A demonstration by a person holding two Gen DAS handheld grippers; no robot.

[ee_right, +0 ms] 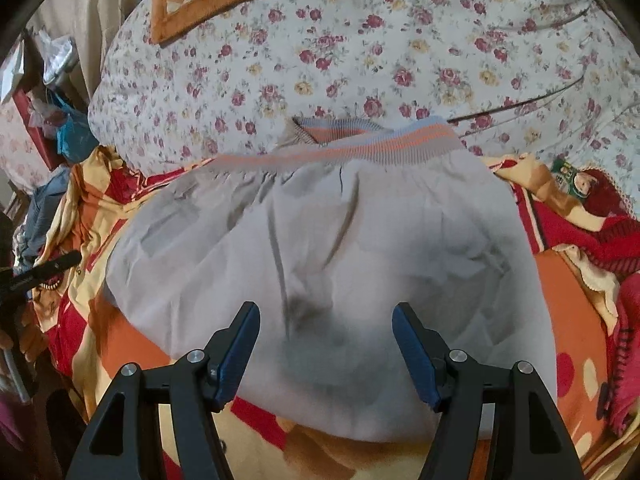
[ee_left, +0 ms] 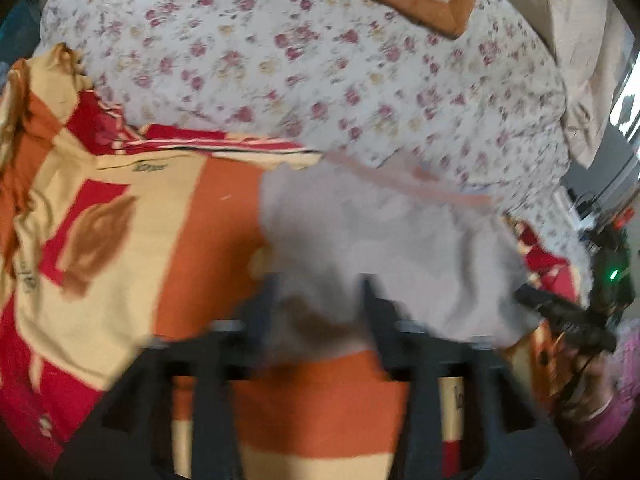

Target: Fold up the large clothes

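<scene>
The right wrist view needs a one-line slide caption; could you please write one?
Open right tongs hover over a grey garment with a striped waistband, spread on a patterned blanket.

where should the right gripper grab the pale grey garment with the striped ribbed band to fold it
Probably the near plain hem of the pale grey garment, approached from the near side by the open right gripper. It lies flat there, striped band farthest away.

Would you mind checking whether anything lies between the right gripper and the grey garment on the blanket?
Nothing visible does: the right gripper hangs open directly over the grey garment, with only bare cloth between its fingers.
</scene>
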